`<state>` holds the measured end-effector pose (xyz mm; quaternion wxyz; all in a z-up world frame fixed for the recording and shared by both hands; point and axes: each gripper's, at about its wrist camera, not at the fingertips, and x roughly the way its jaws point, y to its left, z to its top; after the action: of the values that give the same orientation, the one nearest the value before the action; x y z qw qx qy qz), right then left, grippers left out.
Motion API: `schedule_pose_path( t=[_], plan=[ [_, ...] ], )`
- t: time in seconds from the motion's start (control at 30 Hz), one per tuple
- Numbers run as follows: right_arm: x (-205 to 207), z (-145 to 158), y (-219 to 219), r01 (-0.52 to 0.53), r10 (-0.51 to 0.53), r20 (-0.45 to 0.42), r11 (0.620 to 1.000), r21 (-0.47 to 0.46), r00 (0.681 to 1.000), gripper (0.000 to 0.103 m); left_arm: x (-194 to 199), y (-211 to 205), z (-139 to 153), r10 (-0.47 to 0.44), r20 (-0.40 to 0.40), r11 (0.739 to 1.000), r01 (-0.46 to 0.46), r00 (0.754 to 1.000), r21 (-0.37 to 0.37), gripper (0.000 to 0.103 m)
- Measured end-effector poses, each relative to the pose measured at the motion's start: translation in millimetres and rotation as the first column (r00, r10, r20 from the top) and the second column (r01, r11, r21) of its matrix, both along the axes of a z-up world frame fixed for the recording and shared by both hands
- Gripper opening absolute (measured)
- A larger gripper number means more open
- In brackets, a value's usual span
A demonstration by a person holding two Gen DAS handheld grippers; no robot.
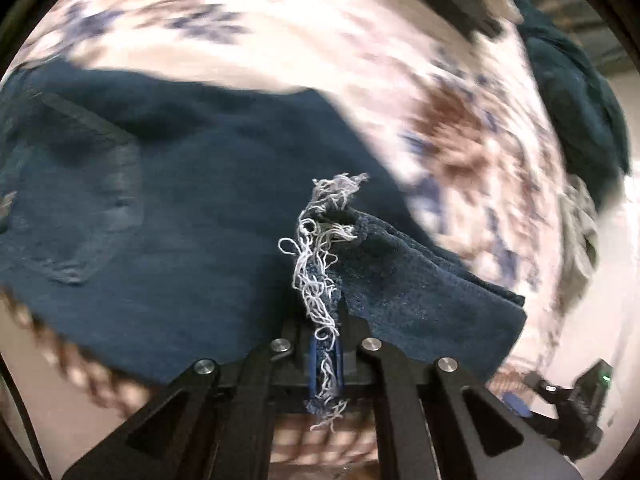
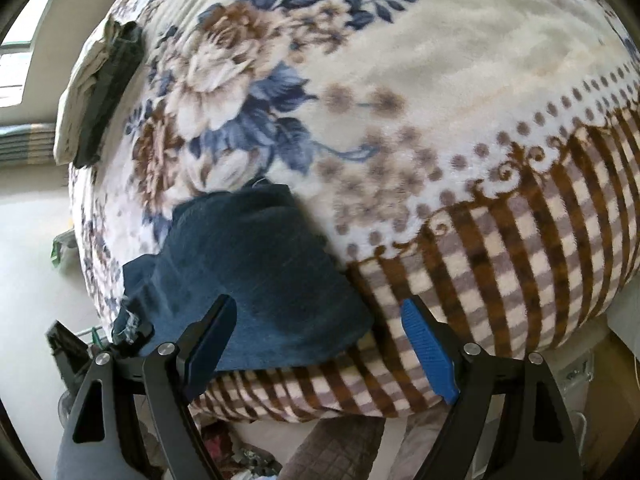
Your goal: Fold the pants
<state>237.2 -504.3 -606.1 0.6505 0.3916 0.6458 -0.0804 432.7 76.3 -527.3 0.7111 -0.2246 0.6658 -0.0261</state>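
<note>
A: Your left gripper [image 1: 326,356] hides its own pads behind the frayed threads [image 1: 320,264].

B: And the blanket [image 1: 280,20] there?

A: Smeared by motion. In your right view, the pants [image 2: 256,272] blur at their edges, partly behind a finger [image 2: 212,328].

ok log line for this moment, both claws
left claw shut on frayed hem of pants | right claw open, empty | blanket underneath

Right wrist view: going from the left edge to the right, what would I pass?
Folded black-and-cream cloth at the blanket's far edge → dark blue denim pants → blue ribbed pad of the open right gripper at → brown-and-cream checked border of the floral fleece blanket.
</note>
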Motion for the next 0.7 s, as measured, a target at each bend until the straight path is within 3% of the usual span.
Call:
schedule_pose_path(
  t=[0.2,0.27,0.33,0.47,0.7],
  plan=[
    [25,-23,26,-0.074,0.075,-0.007,0.997,0.008,0.997,0.087,-16,25,-16,-0.002,-0.047,0.998,0.005,0.999,0.060,0.005],
    [38,-36,37,-0.119,0.119,-0.015,0.992,-0.031,0.993,0.087,-14,27,-23,0.019,-0.064,0.999,-0.016,0.998,0.048,0.007],
    [44,-50,42,-0.166,0.156,-0.085,0.978,-0.125,0.984,0.087,-11,32,-26,0.057,-0.078,0.998,-0.056,0.995,0.007,0.008],
    [47,-55,42,-0.151,0.138,-0.111,0.980,-0.127,0.984,0.087,-11,41,-21,0.072,-0.067,0.997,-0.074,0.995,-0.032,0.008],
    [42,-41,38,-0.135,0.133,-0.052,0.990,-0.050,0.990,0.087,7,27,18,-0.046,0.114,0.998,0.042,0.992,0.037,0.005]
  ],
)
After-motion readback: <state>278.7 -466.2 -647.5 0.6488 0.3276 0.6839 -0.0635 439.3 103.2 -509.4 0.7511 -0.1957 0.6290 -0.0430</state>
